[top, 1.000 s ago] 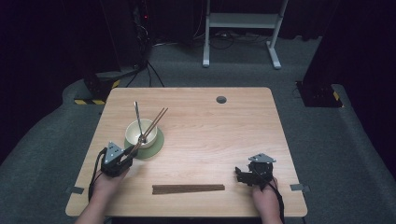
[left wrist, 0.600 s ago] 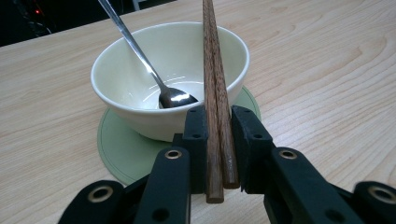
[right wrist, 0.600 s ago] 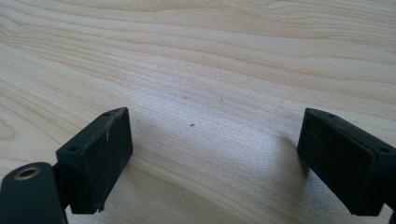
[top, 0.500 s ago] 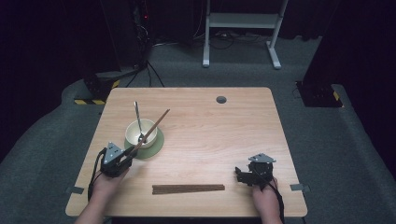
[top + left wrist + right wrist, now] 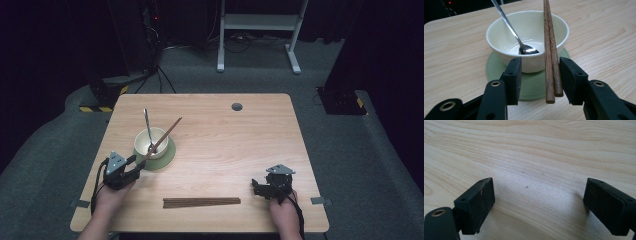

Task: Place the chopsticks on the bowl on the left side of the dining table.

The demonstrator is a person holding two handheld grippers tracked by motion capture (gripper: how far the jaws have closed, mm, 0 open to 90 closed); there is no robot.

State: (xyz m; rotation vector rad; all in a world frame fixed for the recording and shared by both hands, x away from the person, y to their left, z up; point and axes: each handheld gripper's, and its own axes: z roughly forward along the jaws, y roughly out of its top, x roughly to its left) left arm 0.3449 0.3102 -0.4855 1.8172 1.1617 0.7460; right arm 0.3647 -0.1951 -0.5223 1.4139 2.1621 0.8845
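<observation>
From above, we see our left gripper (image 5: 134,166) at seven o'clock of the round cream bowl (image 5: 150,143), its jaws just opened. Up close, the pair of brown wooden chopsticks (image 5: 550,50) leans on the bowl's rim, loose between those jaws. Our right gripper (image 5: 537,205) gapes wide over the pale wooden table (image 5: 549,150), holding nothing.

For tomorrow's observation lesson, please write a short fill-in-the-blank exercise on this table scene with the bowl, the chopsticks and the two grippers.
1. The cream bowl stands on a round ____ coaster.
2. Inside the bowl lies a metal ____, its handle leaning on the rim.
3. The pair of chopsticks between the jaws of the left gripper leans on the bowl's ____.
4. The right gripper has its jaws ____ over bare table.

Missing words: green; spoon; rim; open
</observation>
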